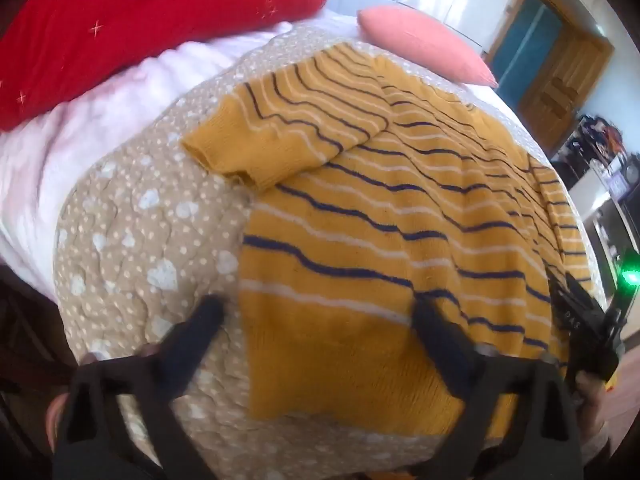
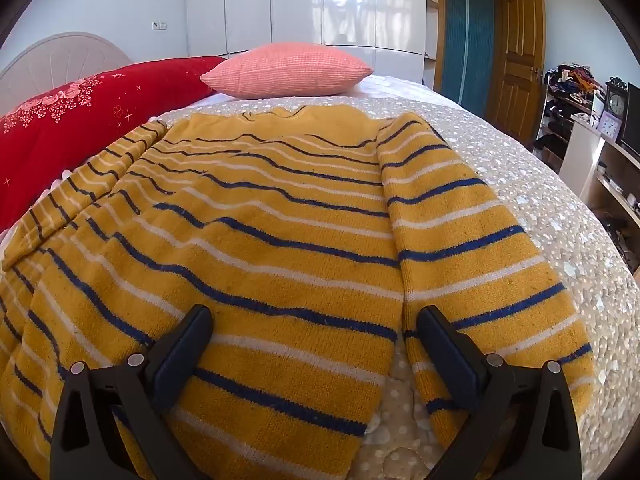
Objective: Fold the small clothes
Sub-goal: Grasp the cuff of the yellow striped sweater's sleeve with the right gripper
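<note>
A mustard-yellow knit sweater (image 1: 392, 220) with navy and white stripes lies flat on the bed. Its left sleeve (image 1: 280, 132) is folded in across the chest. My left gripper (image 1: 316, 316) is open and empty, hovering over the sweater's lower left hem corner. The right gripper's body (image 1: 588, 320) shows at the right edge of that view. In the right wrist view the sweater (image 2: 260, 240) fills the frame, its right sleeve (image 2: 472, 248) lying alongside the body. My right gripper (image 2: 316, 324) is open and empty above the lower right hem.
The bed has a beige dotted quilt (image 1: 140, 248). A red cushion (image 2: 80, 120) and a pink pillow (image 2: 288, 70) lie at the head. White wardrobes, a wooden door (image 2: 520, 60) and cluttered shelves (image 2: 592, 120) stand beyond the bed.
</note>
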`<state>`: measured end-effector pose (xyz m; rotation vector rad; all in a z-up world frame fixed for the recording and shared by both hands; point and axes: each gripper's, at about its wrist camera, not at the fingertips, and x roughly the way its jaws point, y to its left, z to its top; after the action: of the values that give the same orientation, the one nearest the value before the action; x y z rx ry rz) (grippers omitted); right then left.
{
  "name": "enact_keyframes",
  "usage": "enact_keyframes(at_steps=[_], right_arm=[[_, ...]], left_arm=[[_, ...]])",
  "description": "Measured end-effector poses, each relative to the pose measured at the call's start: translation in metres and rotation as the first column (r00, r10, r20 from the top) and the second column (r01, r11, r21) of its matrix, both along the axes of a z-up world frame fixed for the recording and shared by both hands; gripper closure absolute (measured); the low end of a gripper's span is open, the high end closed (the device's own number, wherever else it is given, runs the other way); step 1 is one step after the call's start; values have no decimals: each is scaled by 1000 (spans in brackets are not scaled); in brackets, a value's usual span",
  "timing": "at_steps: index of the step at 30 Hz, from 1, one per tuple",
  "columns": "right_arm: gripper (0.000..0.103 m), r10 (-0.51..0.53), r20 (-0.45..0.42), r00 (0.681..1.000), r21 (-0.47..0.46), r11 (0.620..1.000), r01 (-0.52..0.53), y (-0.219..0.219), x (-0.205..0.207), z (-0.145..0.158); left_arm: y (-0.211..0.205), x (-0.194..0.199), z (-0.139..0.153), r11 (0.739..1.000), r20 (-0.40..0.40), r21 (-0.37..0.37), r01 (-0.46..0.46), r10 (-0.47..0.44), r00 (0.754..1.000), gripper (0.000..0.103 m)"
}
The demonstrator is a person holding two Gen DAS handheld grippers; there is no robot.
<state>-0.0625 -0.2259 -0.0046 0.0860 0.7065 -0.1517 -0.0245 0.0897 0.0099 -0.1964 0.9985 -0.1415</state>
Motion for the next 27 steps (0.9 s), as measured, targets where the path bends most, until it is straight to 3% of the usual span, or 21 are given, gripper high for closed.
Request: enact_keyframes(at_steps=[1, 3, 5, 6, 13, 17, 20, 22, 24, 26, 27], right_arm=[[0, 0, 0, 1000, -1, 1000, 0, 0, 0, 0], [0, -1, -1, 1000, -4, 1000, 1, -1, 0, 0], [0, 2, -2, 1000, -4, 1000, -2, 0, 1, 0], [0, 1, -1, 1000, -4, 1000, -1, 1, 1, -1], [0, -1, -2, 1000, -5, 1000, 1, 2, 1, 1], [0, 2, 1, 1000, -7, 1000, -2, -3, 0, 0], [1, 28, -48, 998, 13, 1000, -27, -7, 4, 6], [14, 36, -40, 999, 60, 998, -33, -17, -6, 20], [12, 23, 30, 999, 117, 993, -27, -35, -28, 40], [11, -39, 78, 996, 114, 993, 30, -58, -51, 54], [9, -83, 90, 992, 100, 992, 74, -71, -61, 58]], left_arm=[[-3, 0, 1, 999, 5, 29, -21, 21, 1000, 34], [-5, -3, 6, 999, 22, 22, -33, 33, 999, 72], [-3, -4, 8, 1000, 12, -14, -25, 25, 1000, 88], [-1, -4, 10, 1000, 7, -21, -24, 24, 1000, 90], [1, -32, 20, 999, -20, -32, -19, 18, 1000, 92], [-4, -48, 25, 1000, -7, 12, -13, 14, 1000, 93], [-4, -54, 34, 1000, 12, 9, -13, 12, 1000, 92], [0, -60, 45, 1000, 37, 3, -22, 22, 999, 87], [1, -65, 56, 999, 74, 25, -22, 20, 997, 64], [2, -68, 65, 998, 116, 54, -40, 34, 993, 48], [1, -69, 68, 997, 136, 64, -42, 33, 990, 47]])
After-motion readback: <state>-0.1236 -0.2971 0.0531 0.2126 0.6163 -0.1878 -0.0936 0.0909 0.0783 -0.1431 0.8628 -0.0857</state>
